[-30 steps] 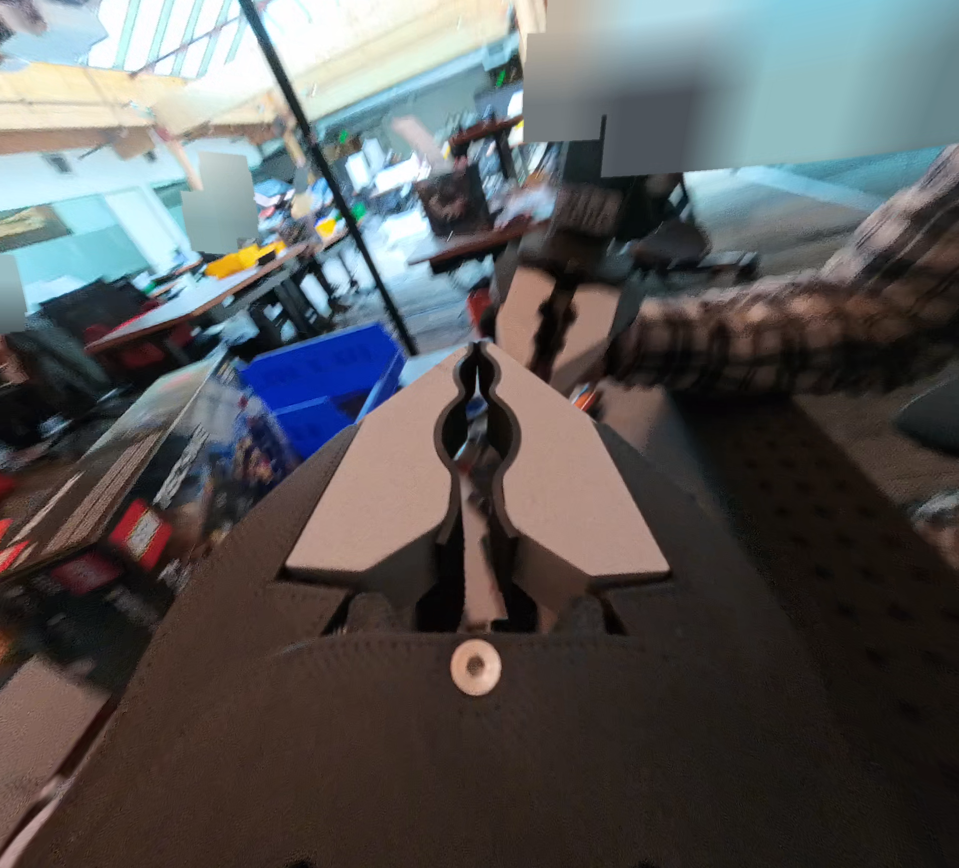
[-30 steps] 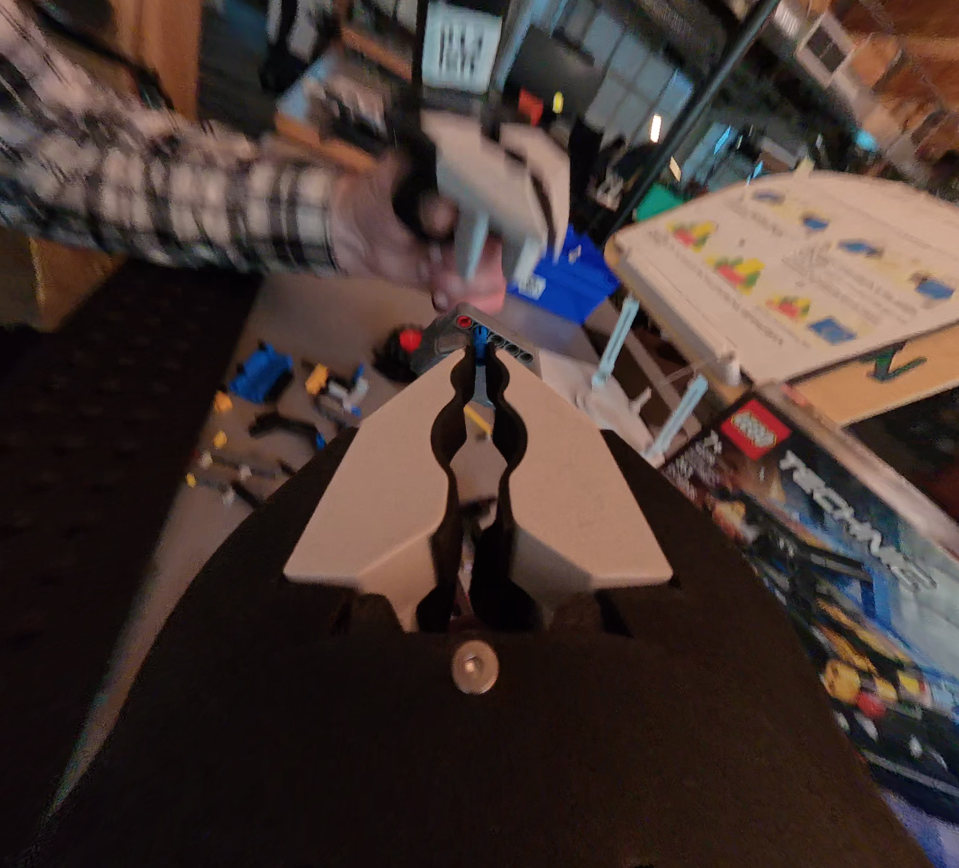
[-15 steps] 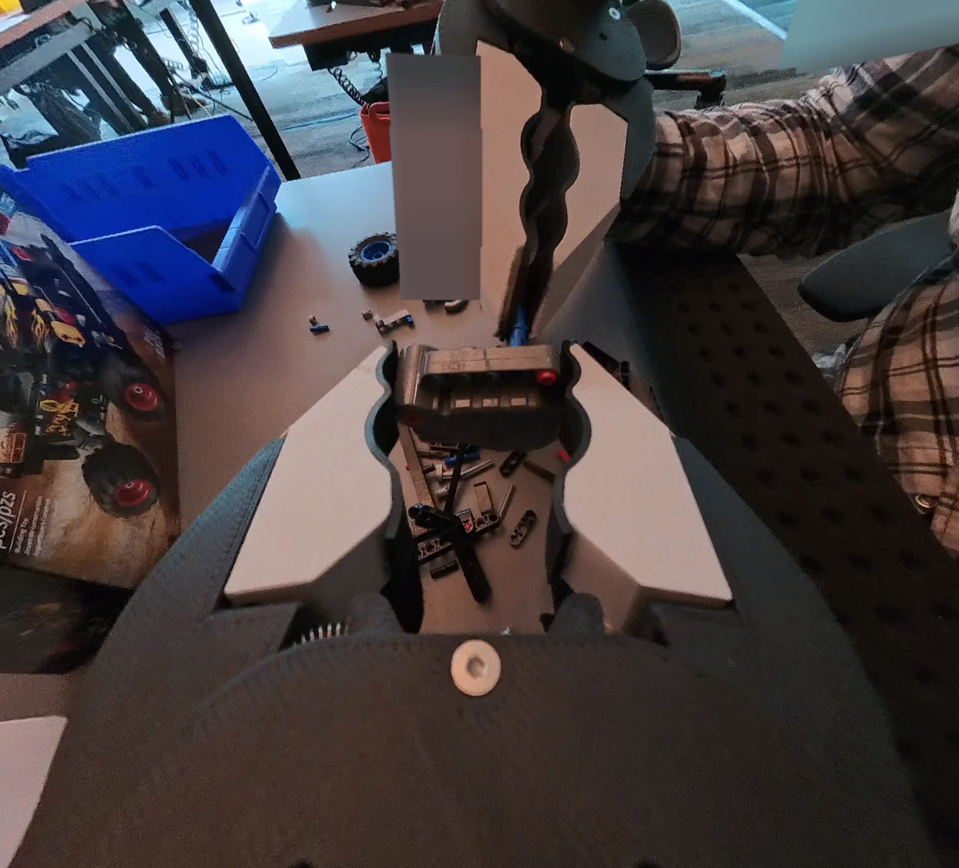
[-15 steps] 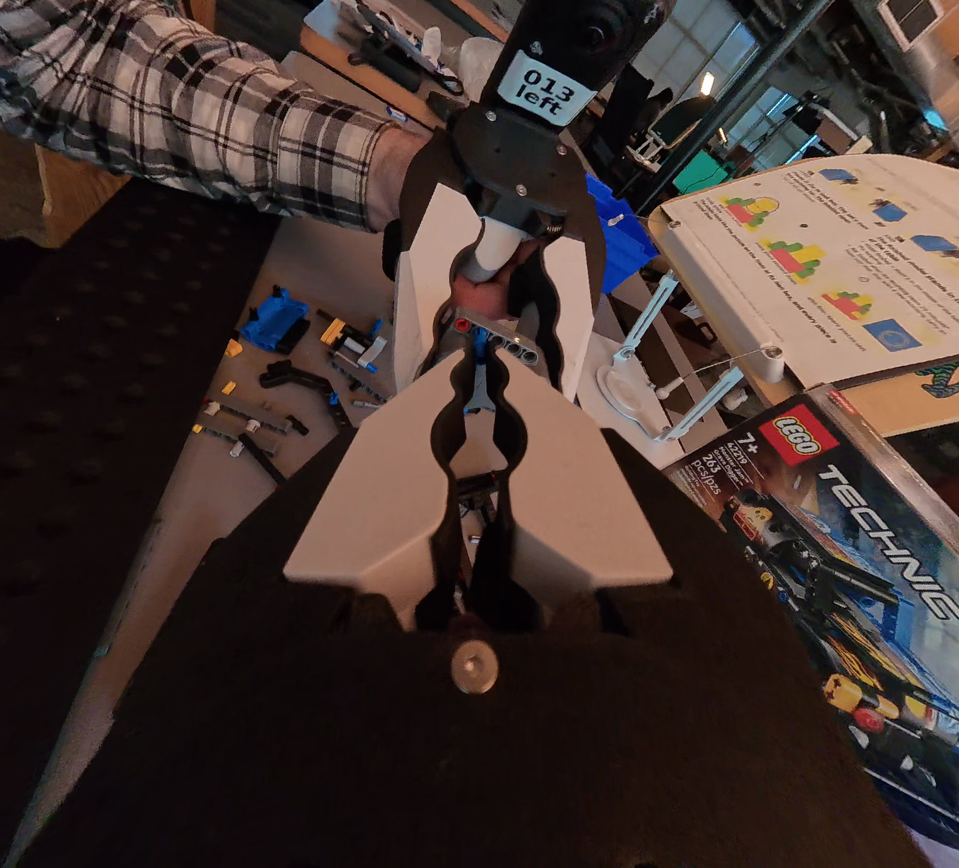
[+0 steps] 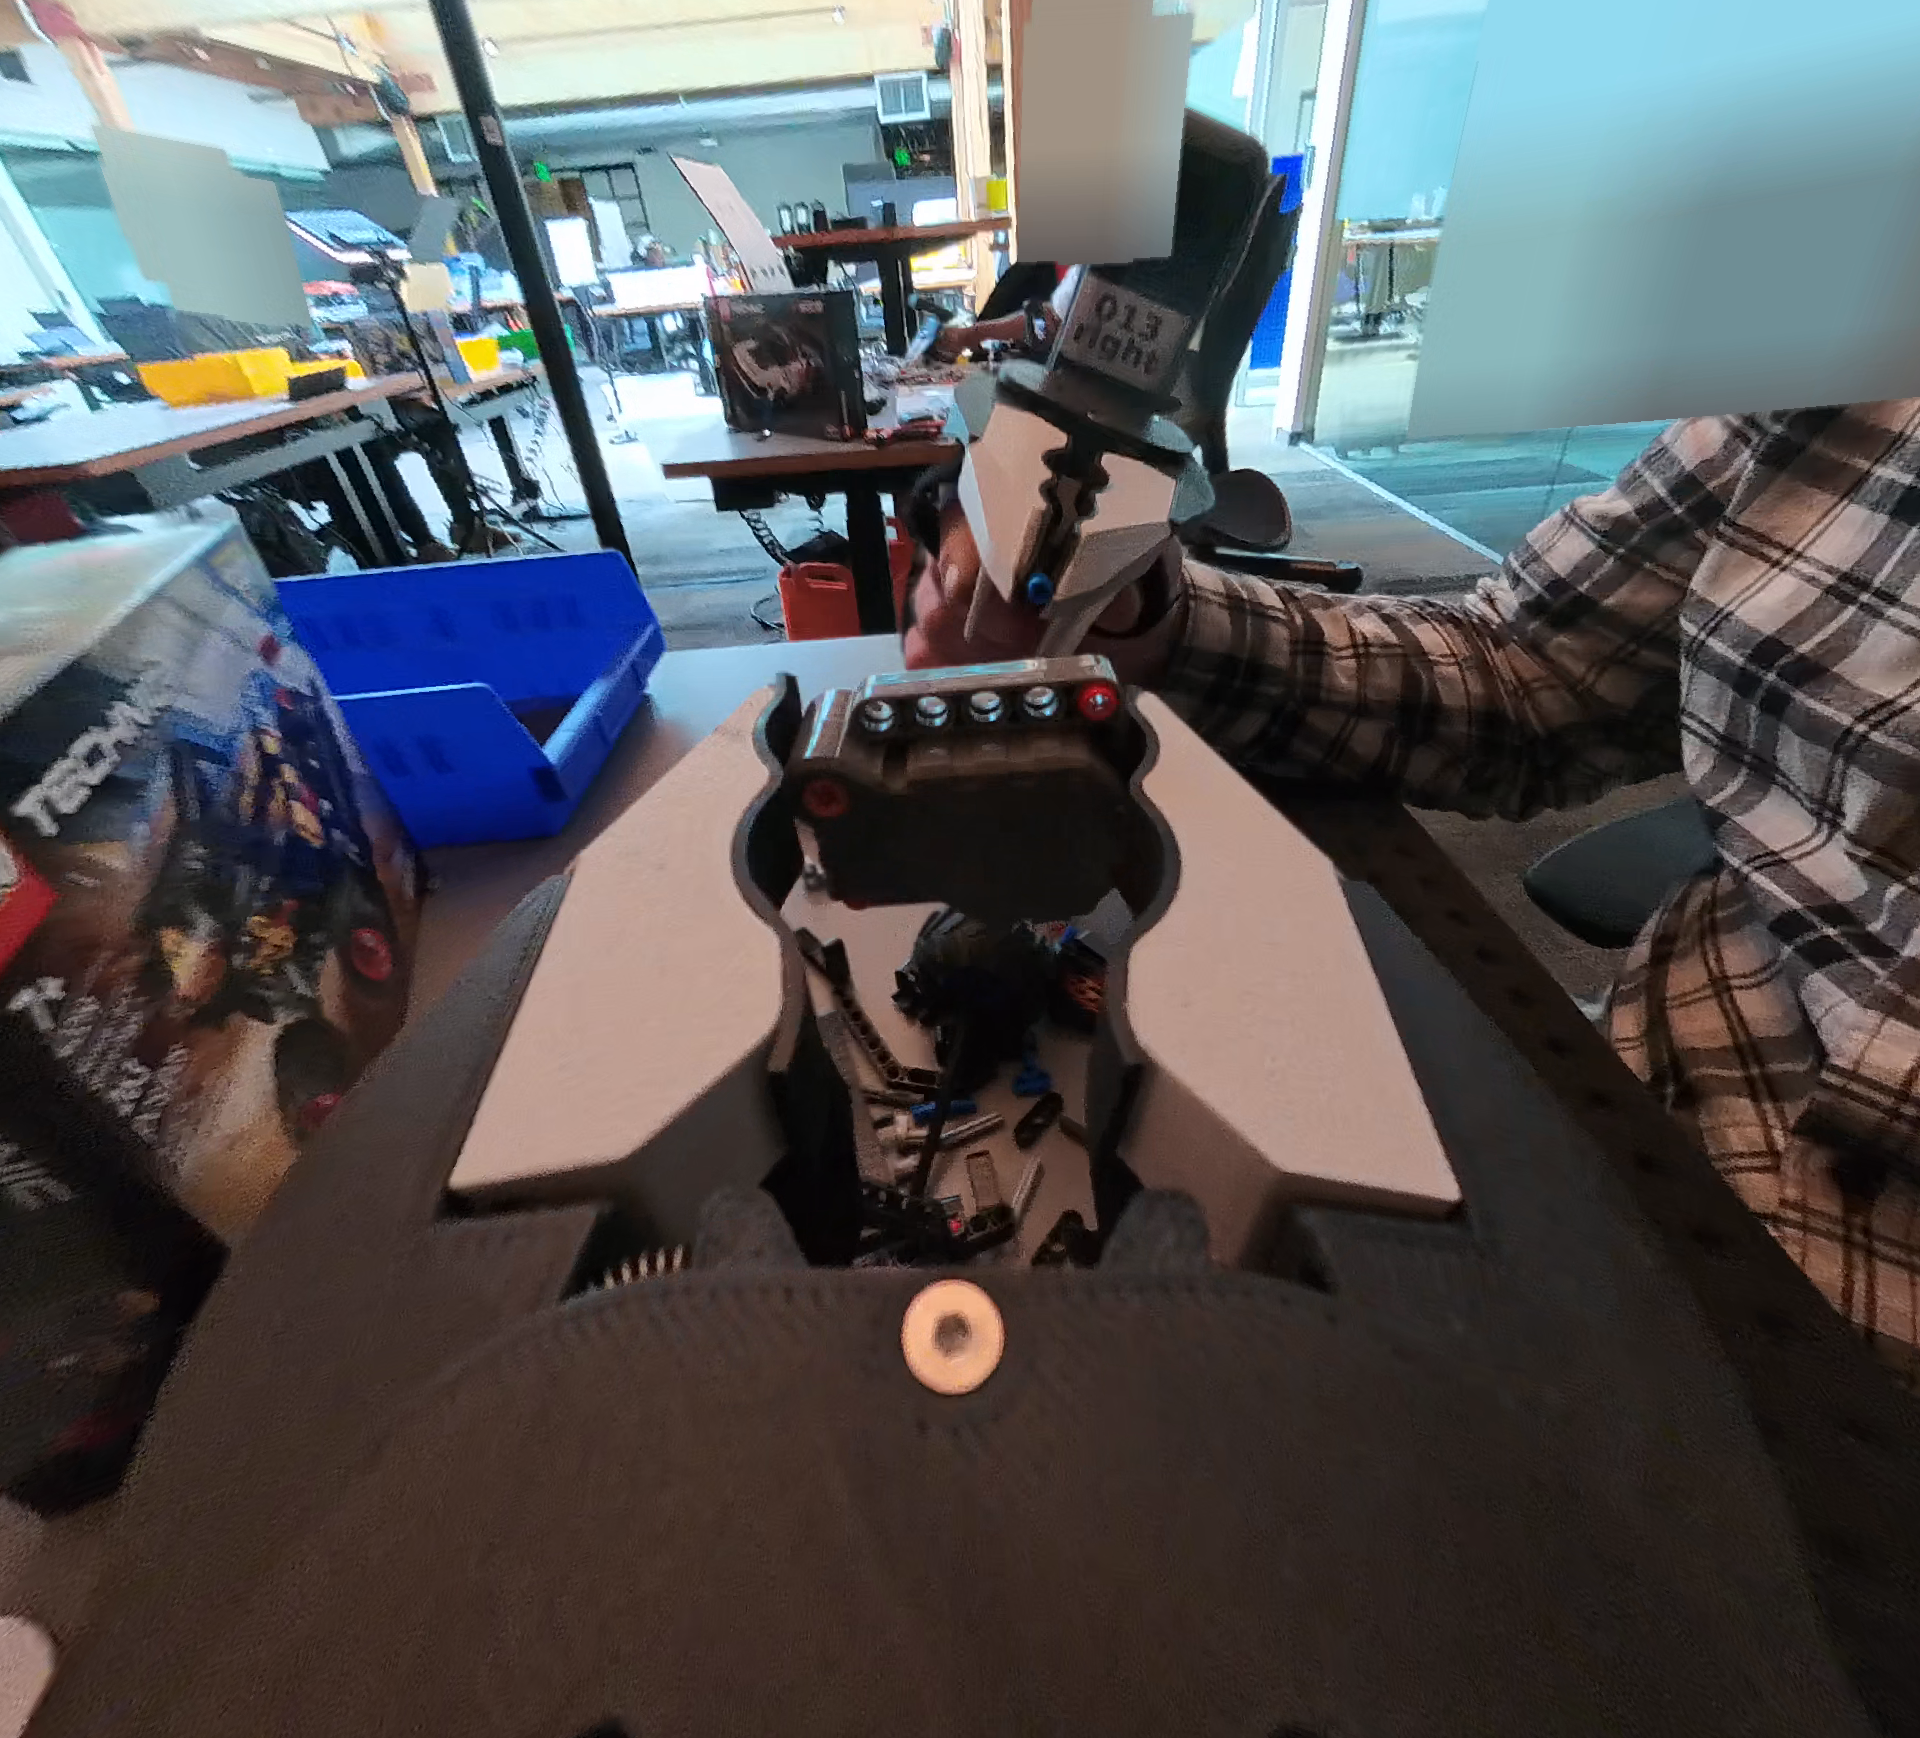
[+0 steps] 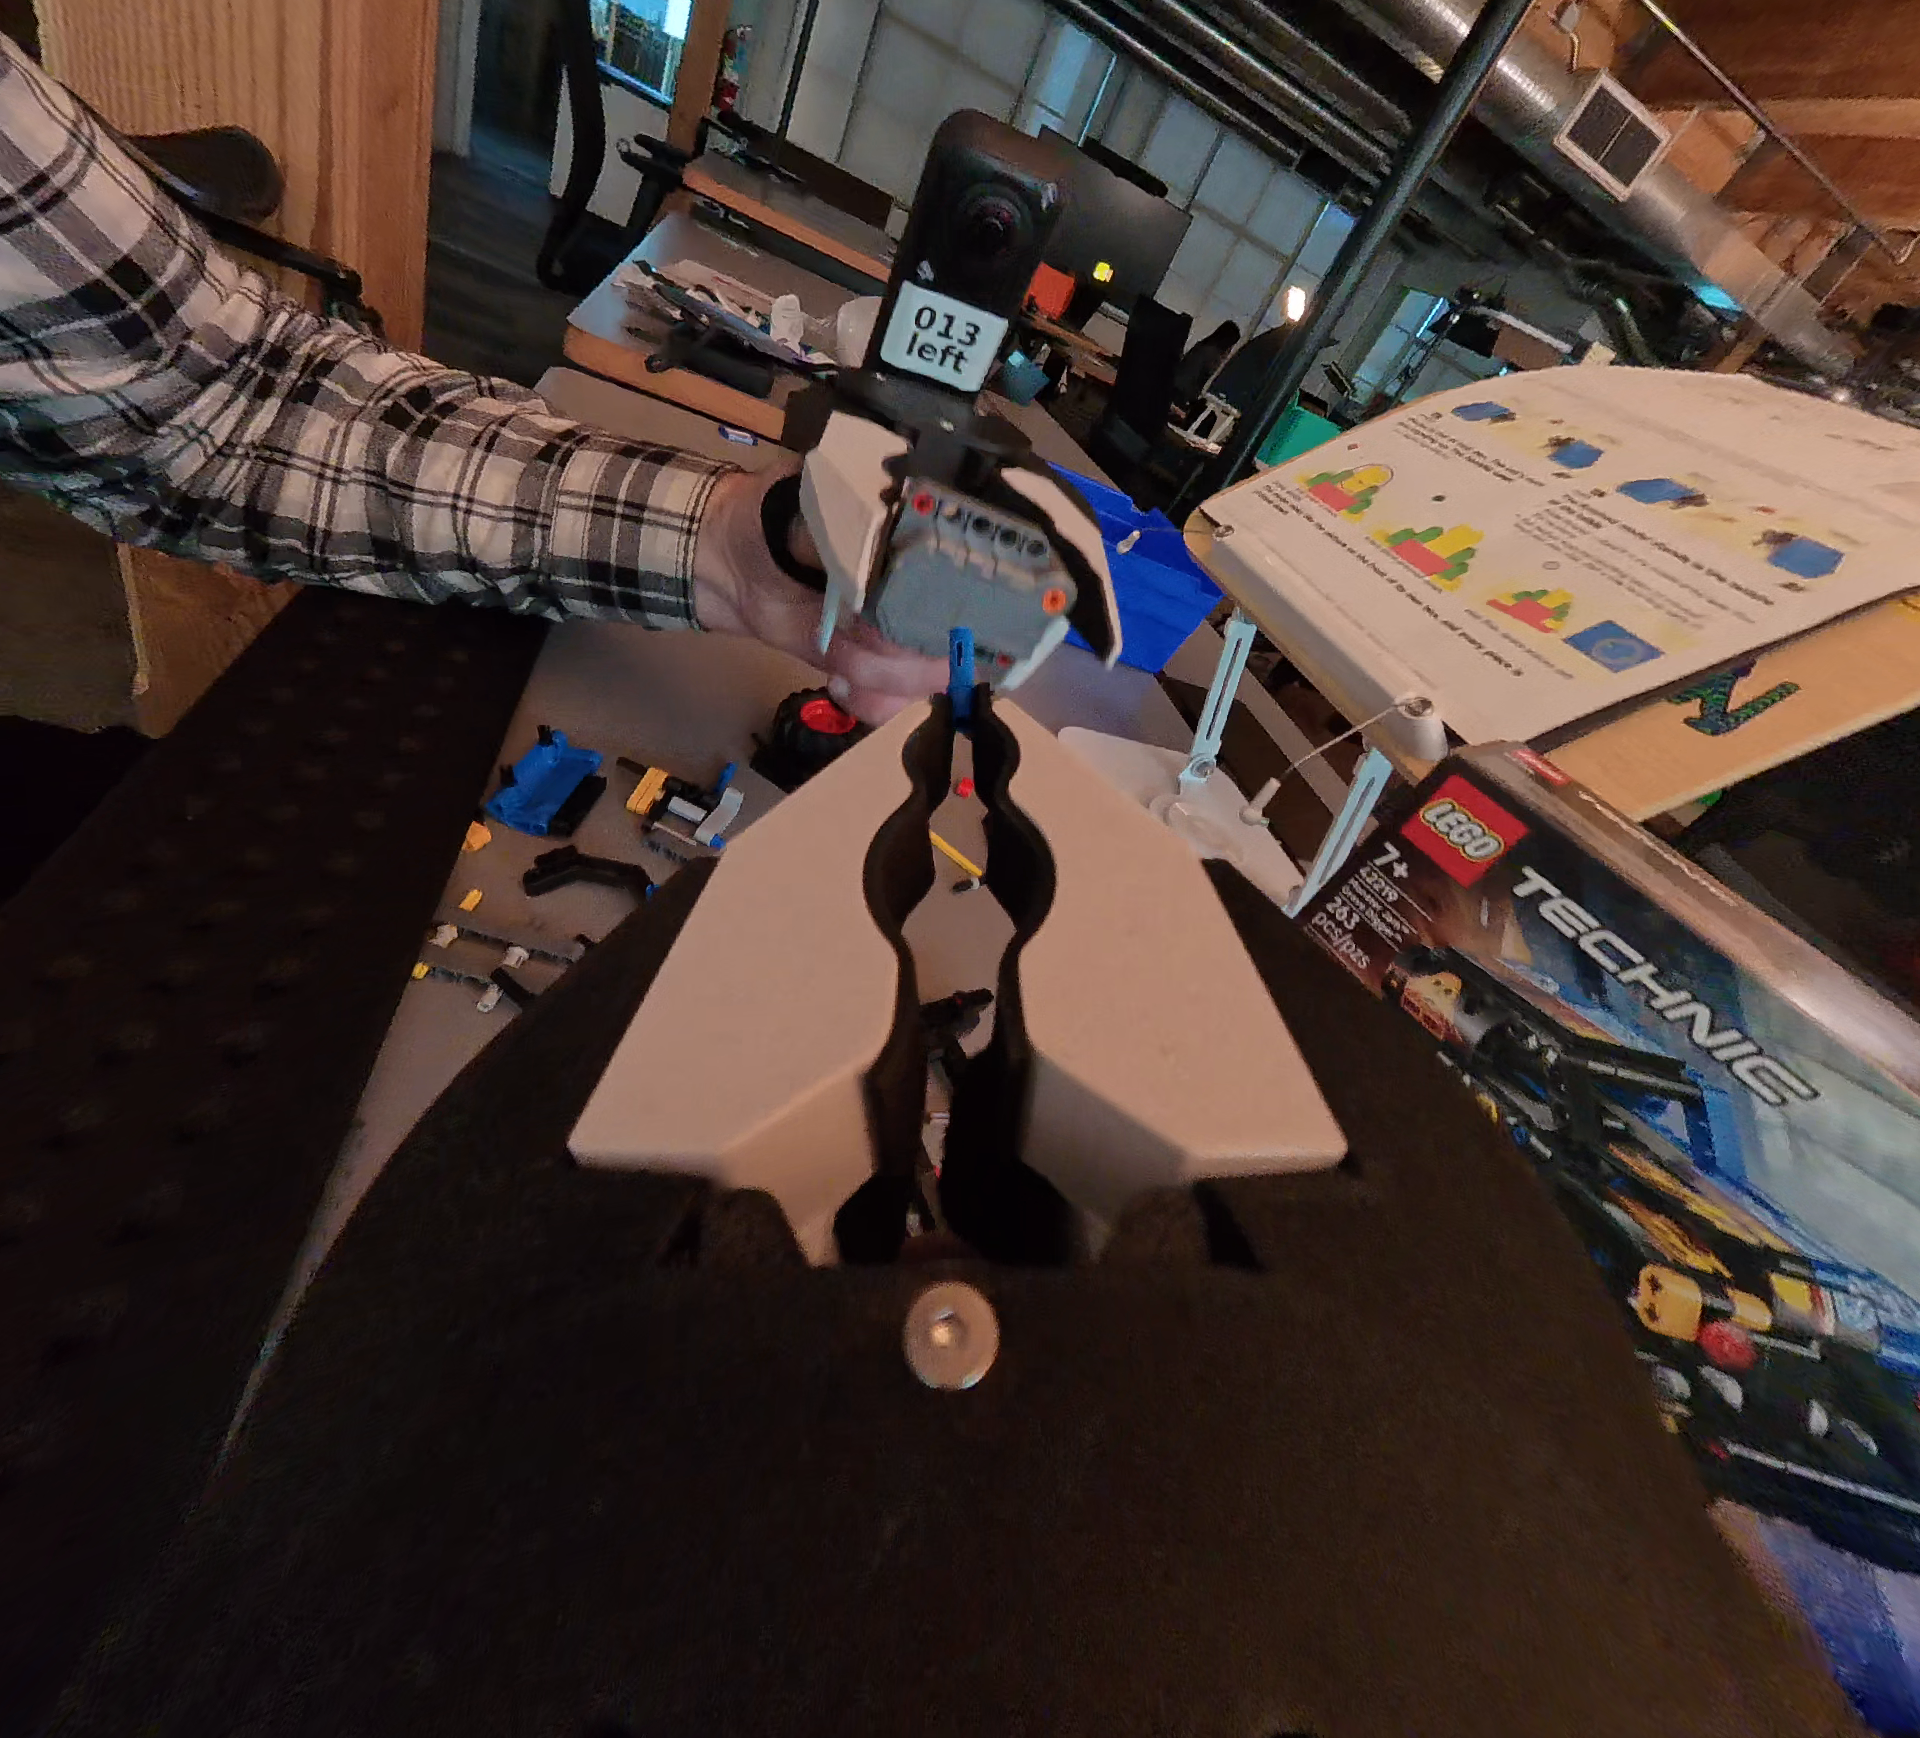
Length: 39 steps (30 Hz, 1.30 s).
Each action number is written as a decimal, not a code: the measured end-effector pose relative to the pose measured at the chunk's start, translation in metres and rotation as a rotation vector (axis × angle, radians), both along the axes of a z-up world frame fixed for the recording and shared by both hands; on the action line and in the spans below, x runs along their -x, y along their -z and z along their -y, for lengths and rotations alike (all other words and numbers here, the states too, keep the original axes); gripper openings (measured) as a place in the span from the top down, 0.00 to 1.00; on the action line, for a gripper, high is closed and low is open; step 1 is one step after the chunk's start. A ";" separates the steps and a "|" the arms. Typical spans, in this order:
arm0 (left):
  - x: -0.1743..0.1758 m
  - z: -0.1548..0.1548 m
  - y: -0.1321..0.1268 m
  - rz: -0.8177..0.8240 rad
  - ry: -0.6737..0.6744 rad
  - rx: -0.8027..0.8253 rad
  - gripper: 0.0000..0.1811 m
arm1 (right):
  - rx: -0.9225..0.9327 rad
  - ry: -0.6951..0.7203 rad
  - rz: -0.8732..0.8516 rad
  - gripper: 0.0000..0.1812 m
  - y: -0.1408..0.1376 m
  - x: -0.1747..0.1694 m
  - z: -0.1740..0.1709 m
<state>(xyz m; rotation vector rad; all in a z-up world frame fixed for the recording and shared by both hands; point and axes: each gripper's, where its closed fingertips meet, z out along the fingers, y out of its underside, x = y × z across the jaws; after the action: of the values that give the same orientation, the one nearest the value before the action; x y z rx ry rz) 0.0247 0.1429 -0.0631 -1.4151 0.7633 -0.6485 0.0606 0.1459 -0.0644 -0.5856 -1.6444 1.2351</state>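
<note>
**Left wrist view: block gripped, pin presented**

Left wrist view shows the left tool [image 5: 951,784] clamped around a dark grey studded plastic block [image 5: 961,795], lifted above the grey worktop [image 5: 707,680], seemingly for access. Right wrist view reveals the right tool [image 6: 961,712] pinching a small blue plastic pin [image 6: 960,662] just below the block, plus scattered loose parts [image 6: 582,836] lying left.

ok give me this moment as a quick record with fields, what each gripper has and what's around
left gripper: shut on grey block assembly, held above the table
right gripper: shut on small blue pin, tip close to the assembly
gap between the two: small, contact unclear
on table: loose parts, black wheel with red hub, blue bin
right side: set box, instruction sheet on stand
</note>
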 end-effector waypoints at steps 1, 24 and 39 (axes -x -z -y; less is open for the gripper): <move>0.003 0.000 -0.001 -0.004 -0.010 -0.003 0.69 | 0.004 0.005 0.011 0.99 0.003 0.000 -0.003; 0.037 -0.005 0.088 -0.538 -0.164 0.117 0.68 | -0.217 0.050 0.481 0.86 0.113 0.029 0.000; 0.125 -0.038 0.161 -0.747 -0.487 0.471 0.68 | -0.211 0.172 0.449 0.88 0.108 0.037 -0.027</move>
<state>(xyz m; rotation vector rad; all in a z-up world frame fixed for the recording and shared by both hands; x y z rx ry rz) -0.1004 0.1807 -0.2243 -2.2326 0.8097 0.1229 0.0232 0.1733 -0.1725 -0.8955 -2.0155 0.8277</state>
